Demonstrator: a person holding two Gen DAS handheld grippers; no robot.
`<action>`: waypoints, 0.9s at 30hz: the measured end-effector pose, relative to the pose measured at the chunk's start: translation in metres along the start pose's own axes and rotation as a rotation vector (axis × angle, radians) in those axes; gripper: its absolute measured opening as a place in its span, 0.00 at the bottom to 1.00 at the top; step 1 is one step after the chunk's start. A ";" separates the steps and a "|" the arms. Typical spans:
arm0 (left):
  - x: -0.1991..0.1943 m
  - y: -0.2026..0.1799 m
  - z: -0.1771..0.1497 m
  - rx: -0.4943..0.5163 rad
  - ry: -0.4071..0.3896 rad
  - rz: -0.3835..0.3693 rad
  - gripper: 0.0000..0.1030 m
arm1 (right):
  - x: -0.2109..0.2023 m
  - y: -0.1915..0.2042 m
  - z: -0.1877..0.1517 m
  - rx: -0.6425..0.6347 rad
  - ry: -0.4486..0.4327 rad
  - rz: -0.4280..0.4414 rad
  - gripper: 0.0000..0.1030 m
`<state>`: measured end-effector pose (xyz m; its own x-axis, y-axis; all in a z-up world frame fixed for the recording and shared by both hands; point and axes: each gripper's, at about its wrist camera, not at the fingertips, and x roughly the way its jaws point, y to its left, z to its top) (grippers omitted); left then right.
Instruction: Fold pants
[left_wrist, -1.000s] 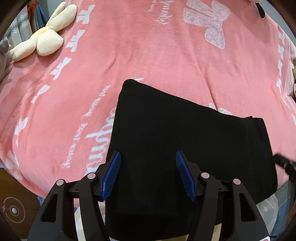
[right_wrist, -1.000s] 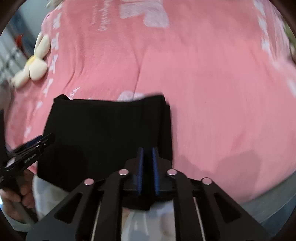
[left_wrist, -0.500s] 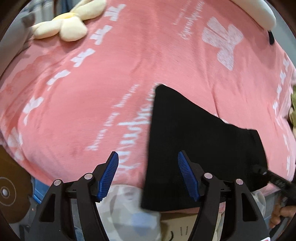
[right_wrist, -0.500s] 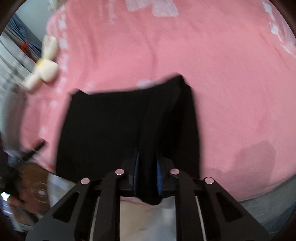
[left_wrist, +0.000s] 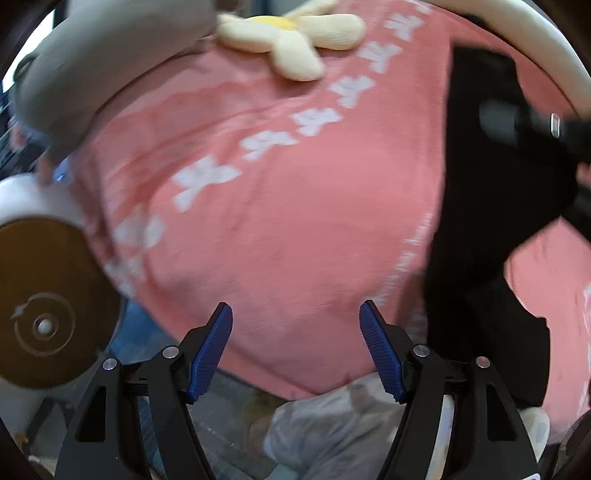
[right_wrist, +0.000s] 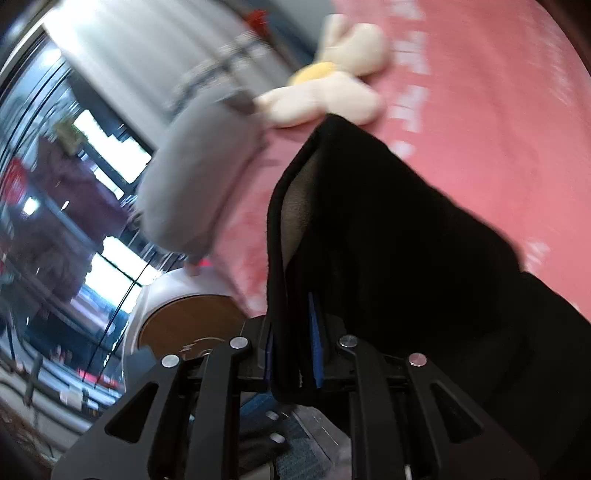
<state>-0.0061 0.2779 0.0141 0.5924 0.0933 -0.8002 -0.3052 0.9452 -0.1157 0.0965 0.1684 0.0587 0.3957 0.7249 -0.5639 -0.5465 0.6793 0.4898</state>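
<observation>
The black pants (left_wrist: 491, 206) hang lifted over the pink blanket at the right of the left wrist view, held from above by the right gripper's dark body (left_wrist: 535, 129). My left gripper (left_wrist: 295, 350) is open and empty, over bare pink blanket to the left of the pants. In the right wrist view my right gripper (right_wrist: 293, 347) is shut on a folded edge of the black pants (right_wrist: 388, 229), which drape up and away from the blue pads.
A pink blanket (left_wrist: 277, 206) with white bow print covers the bed. A cream flower plush (left_wrist: 291, 37) and a grey pillow (left_wrist: 92, 74) lie at its far edge. A round brown-topped stand (left_wrist: 40, 314) sits beside the bed at left. A white bag (left_wrist: 332, 435) lies below.
My right gripper has lifted the pants off the blanket and swung them left. My left gripper has moved left, off the pants, and stayed open.
</observation>
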 end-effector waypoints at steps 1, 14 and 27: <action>-0.001 0.009 -0.001 -0.020 0.002 0.013 0.67 | -0.004 0.005 -0.002 -0.016 -0.007 -0.035 0.13; 0.011 -0.069 -0.012 0.099 0.034 -0.138 0.68 | -0.238 -0.228 -0.179 0.471 -0.141 -0.698 0.16; 0.016 -0.181 -0.042 0.285 0.119 -0.242 0.71 | -0.239 -0.258 -0.210 0.511 -0.114 -0.640 0.41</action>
<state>0.0274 0.0951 -0.0026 0.5261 -0.1637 -0.8345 0.0622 0.9861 -0.1542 -0.0123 -0.2045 -0.0727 0.6040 0.1682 -0.7790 0.2024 0.9131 0.3540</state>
